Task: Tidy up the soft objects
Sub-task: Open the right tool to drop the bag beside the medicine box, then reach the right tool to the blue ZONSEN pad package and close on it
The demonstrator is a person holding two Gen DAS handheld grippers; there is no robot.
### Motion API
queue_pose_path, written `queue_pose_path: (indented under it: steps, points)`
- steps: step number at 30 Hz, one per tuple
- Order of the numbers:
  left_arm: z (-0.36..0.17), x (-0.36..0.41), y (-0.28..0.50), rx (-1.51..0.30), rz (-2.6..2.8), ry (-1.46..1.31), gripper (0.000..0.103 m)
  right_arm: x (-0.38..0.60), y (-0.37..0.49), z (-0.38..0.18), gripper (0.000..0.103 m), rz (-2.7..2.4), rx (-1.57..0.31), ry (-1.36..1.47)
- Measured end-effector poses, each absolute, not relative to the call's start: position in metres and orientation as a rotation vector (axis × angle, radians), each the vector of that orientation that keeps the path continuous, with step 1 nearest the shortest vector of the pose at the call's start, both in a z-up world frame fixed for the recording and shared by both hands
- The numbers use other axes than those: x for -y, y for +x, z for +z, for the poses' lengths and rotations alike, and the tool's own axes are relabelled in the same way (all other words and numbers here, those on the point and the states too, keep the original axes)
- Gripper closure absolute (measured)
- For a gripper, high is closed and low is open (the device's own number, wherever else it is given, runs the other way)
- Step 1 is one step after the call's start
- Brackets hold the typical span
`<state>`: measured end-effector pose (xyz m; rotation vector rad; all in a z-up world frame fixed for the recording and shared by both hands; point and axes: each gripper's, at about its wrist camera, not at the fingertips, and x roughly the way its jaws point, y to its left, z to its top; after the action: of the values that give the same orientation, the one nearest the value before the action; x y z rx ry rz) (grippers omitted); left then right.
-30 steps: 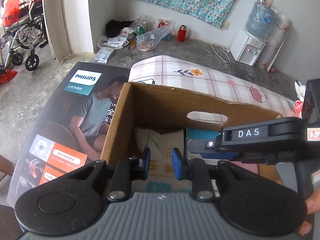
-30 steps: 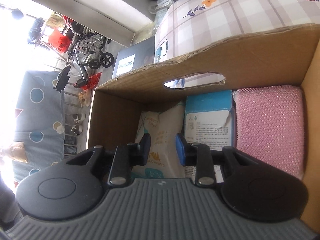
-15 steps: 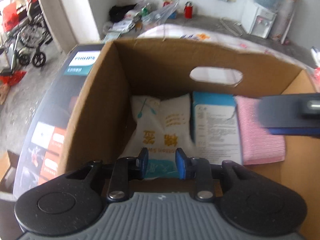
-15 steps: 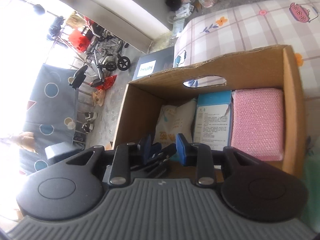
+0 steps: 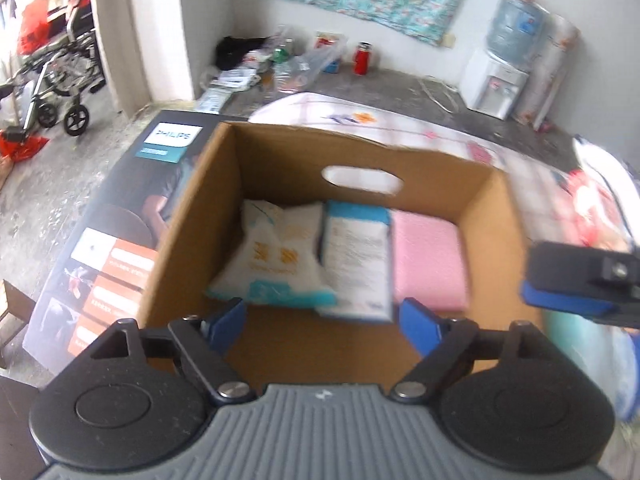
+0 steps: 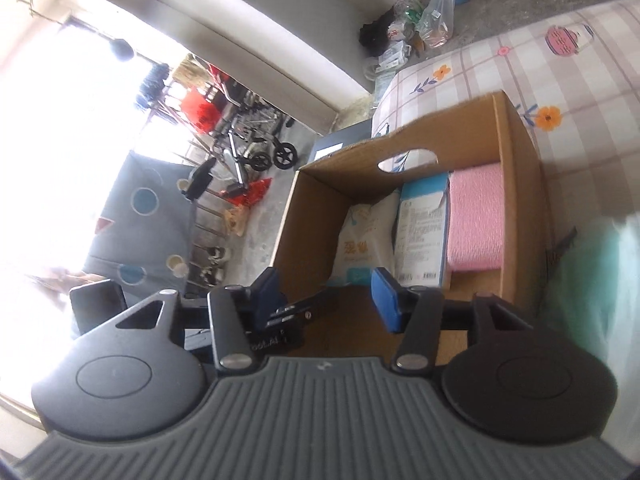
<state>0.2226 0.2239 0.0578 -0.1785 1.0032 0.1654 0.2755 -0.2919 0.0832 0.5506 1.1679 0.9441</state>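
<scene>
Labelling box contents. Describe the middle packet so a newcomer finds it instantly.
Find the open cardboard box with the oval handle hole, standing on the plaid mattress. Three items lie side by side inside. The middle packet is flat, white with a blue top band and fine print, between the white pouch and pink pad.

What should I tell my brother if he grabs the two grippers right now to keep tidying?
Left gripper: jaws opening, nothing between them, above the near edge of the box.
Right gripper: jaws opening, nothing between them, also at the near edge.
In the box, side by side: white pack, blue pack, pink cloth.
Done: those three are packed in a row.
Left: something pale green lies blurred right of the box; it might go in next, though I cannot tell what it is.
</scene>
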Motion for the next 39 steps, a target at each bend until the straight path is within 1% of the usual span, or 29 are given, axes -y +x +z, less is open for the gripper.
queue_pose_path:
  steps: [3,7,10,17,20,23,25,26,28,29,31,32,33,37,39]
  points:
    - [0.068,-0.196,0.206,-0.98,0.121,-0.182,0.017,0.323,0.258,0.085,0.045,0.947,-1.152,0.592]
    - [0.075,-0.153,0.182,-0.917,0.044,-0.183,0.015,0.379,0.237,0.091,0.032,0.926,-1.086,0.625]
    - [0.078,-0.113,0.169,-0.868,-0.008,-0.134,0.015,0.428,0.222,0.097,0.029,0.874,-1.029,0.621]
    - [0.067,-0.022,0.146,-0.783,-0.173,-0.083,0.015,0.546,0.198,0.095,0.028,0.713,-0.942,0.624]
    - [0.057,0.014,0.14,-0.753,-0.232,-0.049,0.018,0.591,0.191,0.086,0.028,0.645,-0.911,0.656]
    - [0.047,0.042,0.136,-0.735,-0.295,-0.048,0.024,0.631,0.192,0.07,0.028,0.58,-0.9,0.704]
    - [0.04,0.059,0.136,-0.729,-0.329,-0.047,0.032,0.645,0.195,0.057,0.028,0.549,-0.911,0.73]
    - [0.036,0.067,0.136,-0.729,-0.341,-0.042,0.035,0.651,0.197,0.05,0.028,0.538,-0.917,0.741]
    - [0.026,0.082,0.138,-0.742,-0.359,-0.027,0.045,0.657,0.204,0.037,0.028,0.507,-0.936,0.748]
    - [0.021,0.088,0.14,-0.755,-0.363,-0.018,0.048,0.661,0.209,0.029,0.028,0.492,-0.947,0.745]
    - [0.01,0.098,0.143,-0.78,-0.374,-0.01,0.061,0.664,0.219,0.014,0.028,0.463,-0.972,0.74]
    - [0.006,0.102,0.145,-0.791,-0.378,-0.007,0.064,0.664,0.225,0.006,0.028,0.452,-0.989,0.736]
    - [0.002,0.106,0.148,-0.801,-0.377,-0.004,0.068,0.665,0.23,-0.002,0.028,0.439,-1.008,0.734]
    - [-0.014,0.115,0.156,-0.84,-0.364,0.004,0.08,0.662,0.247,-0.029,0.028,0.412,-1.069,0.724]
    - [-0.02,0.118,0.159,-0.856,-0.369,0.005,0.082,0.661,0.254,-0.042,0.028,0.412,-1.094,0.728]
